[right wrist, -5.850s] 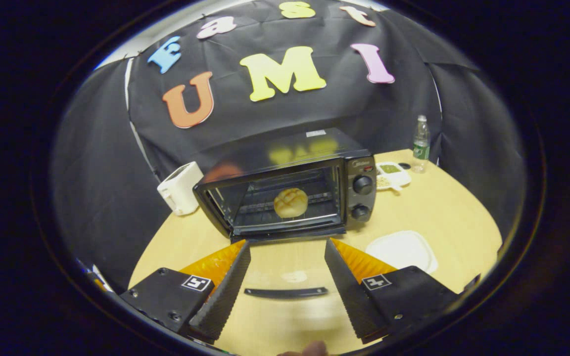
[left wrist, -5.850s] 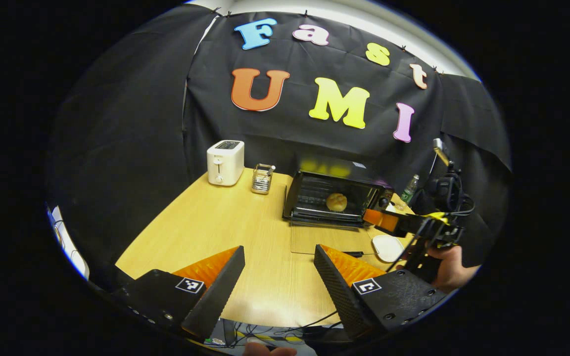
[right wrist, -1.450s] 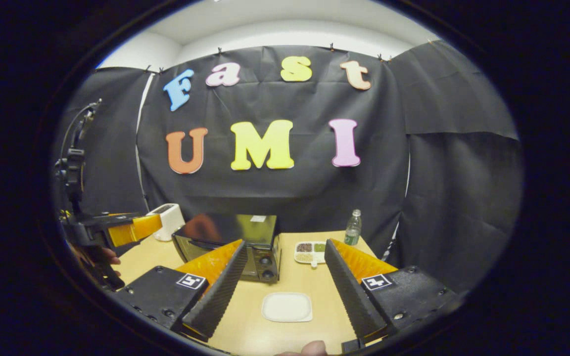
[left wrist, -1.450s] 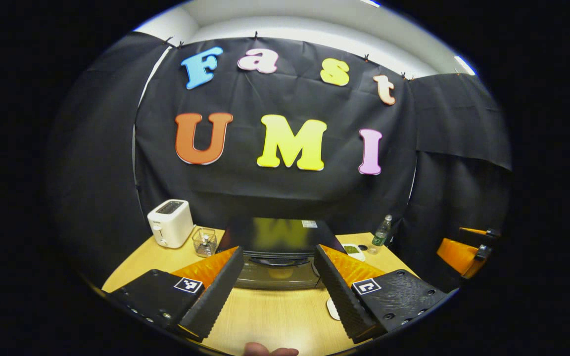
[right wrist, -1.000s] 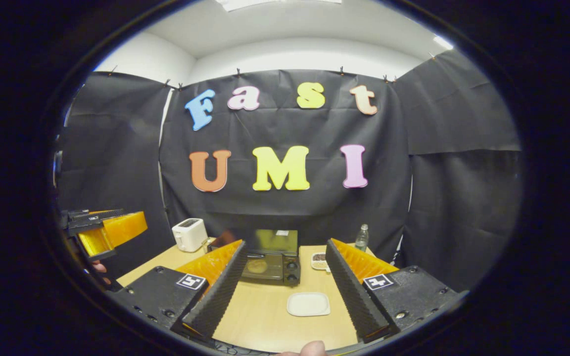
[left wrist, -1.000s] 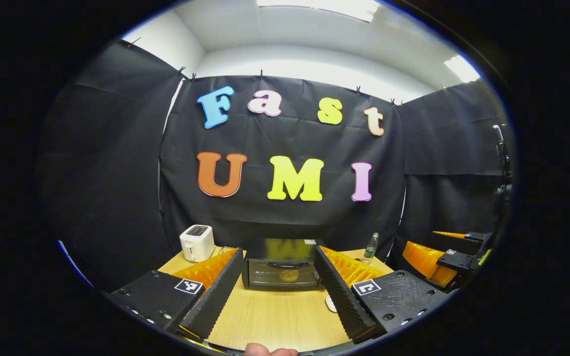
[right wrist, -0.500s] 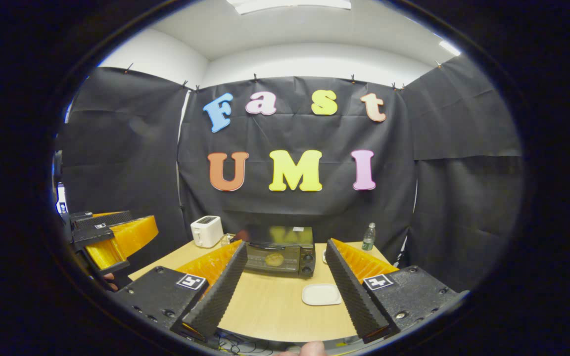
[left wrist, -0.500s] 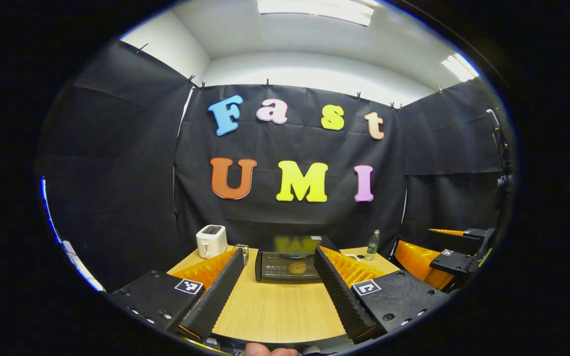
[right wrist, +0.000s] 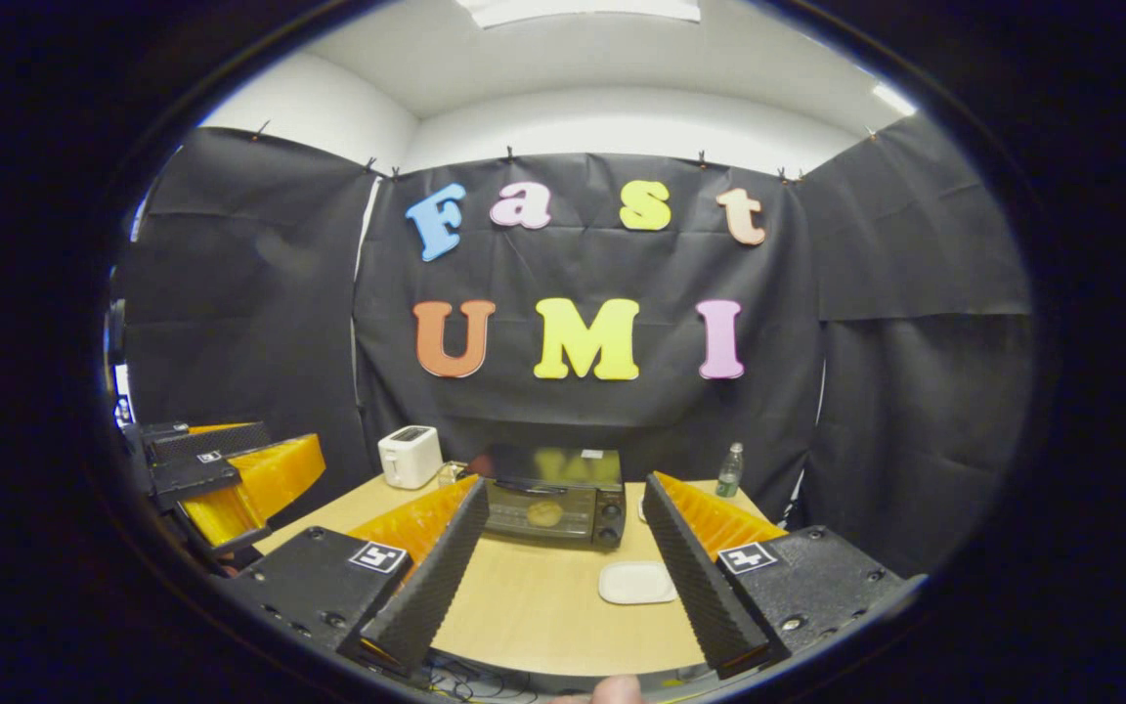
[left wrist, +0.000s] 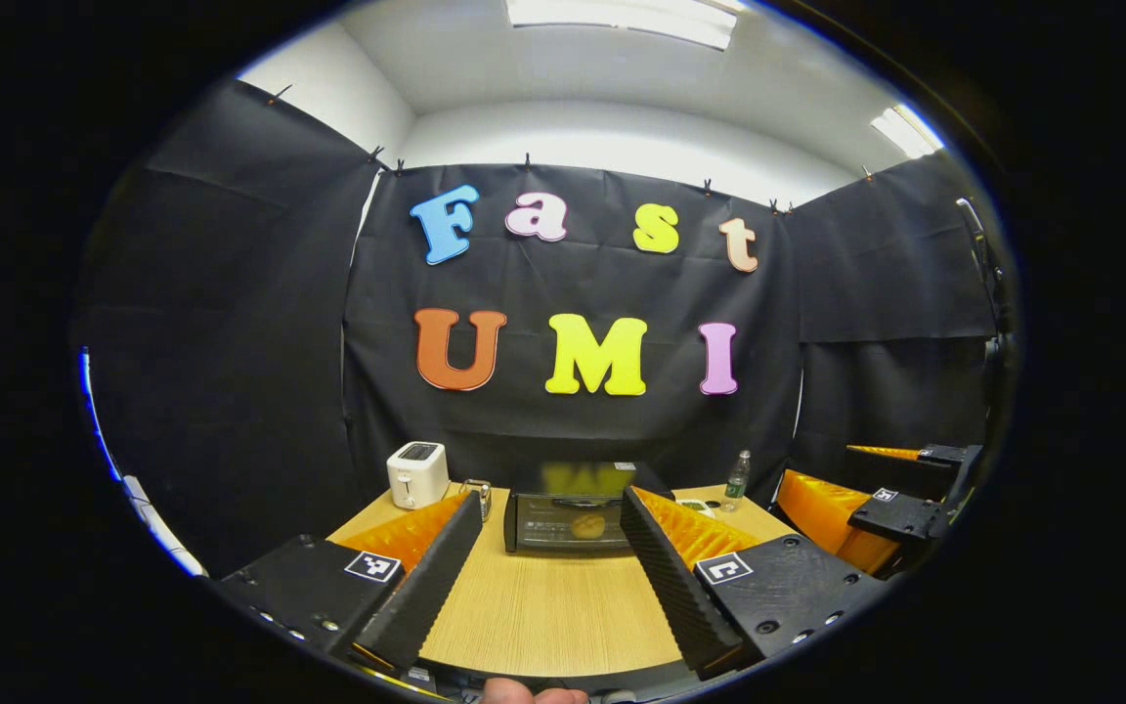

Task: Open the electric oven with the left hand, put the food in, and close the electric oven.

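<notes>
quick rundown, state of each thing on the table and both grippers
electric oven: door shut
bun: inside the oven, seen through the glass
white plate: empty, in front of the oven
toaster: slots empty
bottle: upright, capped
left gripper: jaws open, empty
right gripper: jaws open, empty

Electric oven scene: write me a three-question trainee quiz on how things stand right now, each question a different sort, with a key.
1. True or false: the electric oven door is shut with the bread bun inside.
2. Multiple choice: which object lies on the table in front of the oven's knobs? A) white plate B) toaster C) water bottle
3. Fill in: both the left hand-held gripper and the right hand-held gripper are ____, holding nothing.

Key: 1 true. 2 A, the white plate; the toaster and water bottle stand farther back. 3 open.
</notes>
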`<act>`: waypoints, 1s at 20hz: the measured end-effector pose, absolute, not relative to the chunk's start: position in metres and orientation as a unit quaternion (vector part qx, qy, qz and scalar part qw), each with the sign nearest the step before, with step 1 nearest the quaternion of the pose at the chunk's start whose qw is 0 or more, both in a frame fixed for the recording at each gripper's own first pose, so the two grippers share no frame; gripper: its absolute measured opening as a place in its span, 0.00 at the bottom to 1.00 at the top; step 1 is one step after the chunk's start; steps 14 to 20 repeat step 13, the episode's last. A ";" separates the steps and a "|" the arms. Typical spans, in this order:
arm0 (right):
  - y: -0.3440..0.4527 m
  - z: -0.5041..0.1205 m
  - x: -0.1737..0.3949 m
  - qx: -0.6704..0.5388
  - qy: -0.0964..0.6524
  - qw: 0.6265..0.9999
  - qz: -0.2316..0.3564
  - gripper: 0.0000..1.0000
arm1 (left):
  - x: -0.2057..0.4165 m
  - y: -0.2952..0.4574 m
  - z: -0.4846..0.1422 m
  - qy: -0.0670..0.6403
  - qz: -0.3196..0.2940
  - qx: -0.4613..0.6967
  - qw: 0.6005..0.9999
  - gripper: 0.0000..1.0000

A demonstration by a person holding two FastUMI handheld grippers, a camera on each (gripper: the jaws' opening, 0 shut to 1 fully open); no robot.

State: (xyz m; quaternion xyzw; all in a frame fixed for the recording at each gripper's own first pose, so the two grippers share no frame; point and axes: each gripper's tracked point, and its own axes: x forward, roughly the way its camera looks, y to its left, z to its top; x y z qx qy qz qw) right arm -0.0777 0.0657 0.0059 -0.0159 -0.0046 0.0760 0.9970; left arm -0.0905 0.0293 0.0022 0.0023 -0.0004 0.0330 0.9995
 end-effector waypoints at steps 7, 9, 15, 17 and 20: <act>0.060 0.002 -0.079 -0.013 -0.002 0.998 0.063 1.00 | -0.086 0.025 -0.002 0.004 0.026 0.001 1.000 0.94; 0.059 0.003 -0.079 -0.013 -0.003 0.998 0.060 1.00 | -0.086 0.024 -0.003 0.005 0.024 0.001 1.000 0.94; 0.059 -0.003 -0.080 -0.011 0.002 0.998 0.059 1.00 | -0.089 0.022 -0.005 0.008 0.020 0.005 1.000 0.94; 0.059 -0.003 -0.080 -0.011 0.002 0.998 0.059 1.00 | -0.089 0.022 -0.005 0.008 0.020 0.005 1.000 0.94; 0.059 -0.003 -0.080 -0.011 0.002 0.998 0.059 1.00 | -0.089 0.022 -0.005 0.008 0.020 0.005 1.000 0.94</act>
